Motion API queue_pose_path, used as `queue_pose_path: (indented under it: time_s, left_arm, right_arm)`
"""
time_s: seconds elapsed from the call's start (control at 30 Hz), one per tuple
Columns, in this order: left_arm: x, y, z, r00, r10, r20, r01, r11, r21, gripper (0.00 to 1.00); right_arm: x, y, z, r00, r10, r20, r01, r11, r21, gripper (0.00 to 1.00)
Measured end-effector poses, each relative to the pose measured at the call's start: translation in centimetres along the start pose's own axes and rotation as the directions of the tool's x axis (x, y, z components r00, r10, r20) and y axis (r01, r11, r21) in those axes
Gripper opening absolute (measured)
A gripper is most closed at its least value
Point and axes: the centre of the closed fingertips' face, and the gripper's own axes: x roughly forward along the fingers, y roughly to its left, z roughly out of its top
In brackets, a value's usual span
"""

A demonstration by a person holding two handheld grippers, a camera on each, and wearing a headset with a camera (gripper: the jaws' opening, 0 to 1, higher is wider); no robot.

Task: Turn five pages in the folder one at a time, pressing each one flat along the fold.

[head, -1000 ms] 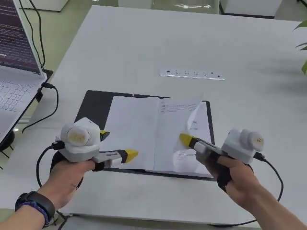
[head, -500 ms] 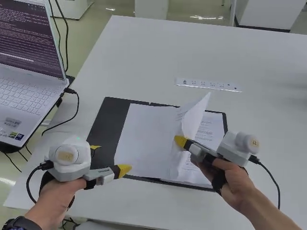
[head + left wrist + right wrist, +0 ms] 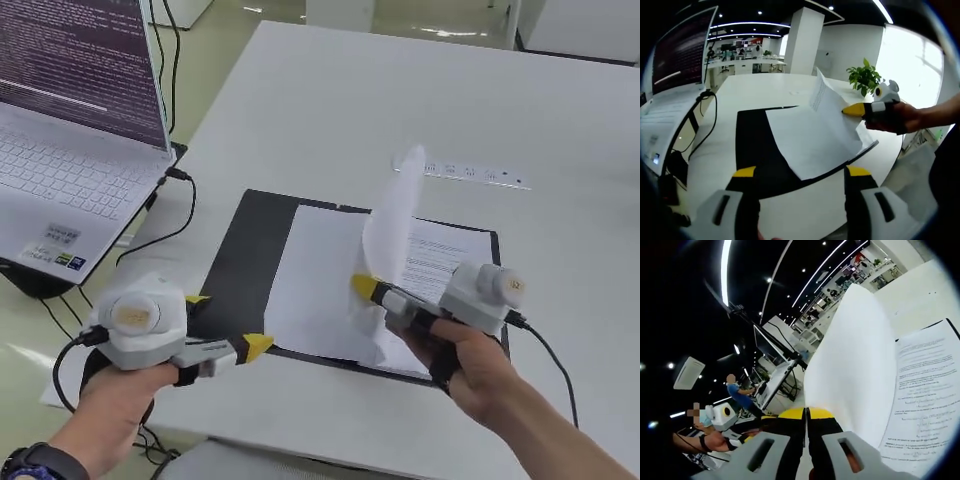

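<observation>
The head view takes in the whole bench. The black folder [image 3: 235, 265] lies open near the front edge of the white table [image 3: 400, 90]. A laptop [image 3: 70, 150] sits off the table's left side, and a power strip [image 3: 470, 172] lies beyond the folder's far edge.

The right gripper [image 3: 362, 287] reaches in from the right and holds the lifted page [image 3: 392, 215] by its lower edge. The sheet stands almost upright over the fold. The right gripper view gives the close detail: the two yellow-tipped jaws are pressed together, clamped on that sheet. Its blank side curves upward from them, and the printed page [image 3: 925, 405] lies flat to its right.

The left gripper view shows the scene from the side. The left gripper [image 3: 801, 172] has its jaws wide apart with nothing between them, and it hovers over the table's front edge by the folder's near left corner. Across the folder, the right gripper's yellow tip meets the raised sheet, and a potted plant [image 3: 863, 77] stands behind.

The left-hand white page lies flat, with a bare strip of black cover on its left. The tabletop is open beyond the folder and to its right. The laptop's cable [image 3: 165, 235] trails near the folder's left edge.
</observation>
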Motion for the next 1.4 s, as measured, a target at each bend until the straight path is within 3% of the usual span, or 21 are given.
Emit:
queue_pose_path:
  time_s: [0.13,0.23,0.43,0.7,0.87,1.1,1.4]
  left_arm:
    - [-0.3,0.0,0.1,1.0,-0.004,0.005,0.004,1.0,0.005,0.69]
    - [-0.3,0.0,0.1,0.9999,-0.008,0.009,0.008,1.0,0.001,0.69]
    - [-0.4,0.0,-0.2,0.9999,-0.013,0.003,0.013,1.0,-0.001,0.69]
    - [-0.3,0.1,0.0,0.9999,-0.015,0.002,0.015,1.0,-0.002,0.69]
    - [-0.3,0.3,0.3,0.9998,-0.011,0.014,0.011,1.0,-0.007,0.69]
    - [-0.4,0.2,-0.3,0.9999,-0.014,0.003,0.014,1.0,-0.012,0.69]
    - [-0.4,0.2,-0.2,0.9999,-0.015,0.003,0.015,1.0,-0.022,0.69]
  right_arm:
    - [0.9,0.6,-0.8,0.9998,0.008,-0.015,-0.008,1.0,0.003,0.0]
    - [1.9,1.1,-2.0,0.998,0.009,-0.062,-0.011,1.0,-0.024,0.0]
    - [3.5,1.4,-2.9,0.9973,0.011,-0.073,-0.011,1.0,-0.006,0.0]
    - [6.4,1.7,-4.5,0.9919,0.0,-0.127,0.001,1.0,0.008,0.0]
    - [7.3,0.8,-5.4,0.989,-0.034,-0.144,0.039,0.999,0.032,0.0]
    - [7.9,-0.4,-7.2,0.9807,-0.068,-0.183,0.079,0.996,0.051,0.0]
    - [9.0,-2.2,-9.0,0.9634,-0.111,-0.244,0.134,0.988,0.081,0.0]
